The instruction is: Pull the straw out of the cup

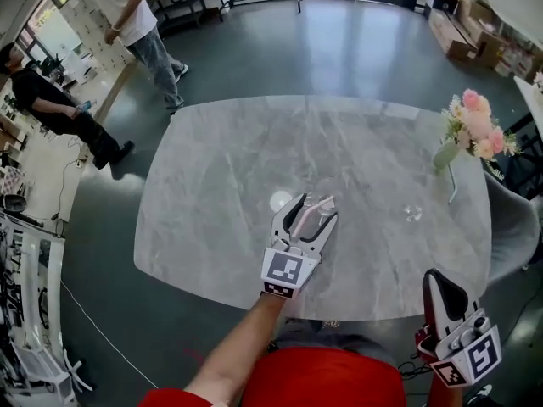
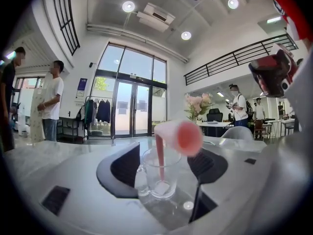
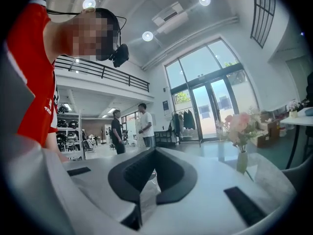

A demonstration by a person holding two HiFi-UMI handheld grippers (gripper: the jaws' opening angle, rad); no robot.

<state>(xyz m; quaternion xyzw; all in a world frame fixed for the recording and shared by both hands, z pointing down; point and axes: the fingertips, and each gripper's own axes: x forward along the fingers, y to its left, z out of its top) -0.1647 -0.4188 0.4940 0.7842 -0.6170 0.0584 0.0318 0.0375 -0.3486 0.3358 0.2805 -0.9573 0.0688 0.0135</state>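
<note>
A clear glass cup (image 2: 159, 173) with a handle stands on the grey marble table (image 1: 254, 142). A pink straw (image 2: 160, 155) leans in it, its bent top end (image 2: 183, 136) pointing toward the camera. My left gripper (image 2: 166, 168) is open, one dark pad on each side of the cup, neither touching it. From the head view, the left gripper (image 1: 312, 210) lies near the table's middle with the straw (image 1: 316, 204) between its fingers. My right gripper (image 1: 437, 280) hangs off the table's near right corner, jaws together and empty; the right gripper view shows it (image 3: 152, 153) shut.
A white disc (image 1: 281, 201) lies just left of the left gripper. A small glass object (image 1: 412, 214) sits at the right. A vase of pink flowers (image 1: 471, 134) stands at the table's right edge. Two people (image 1: 127, 24) are on the floor at far left.
</note>
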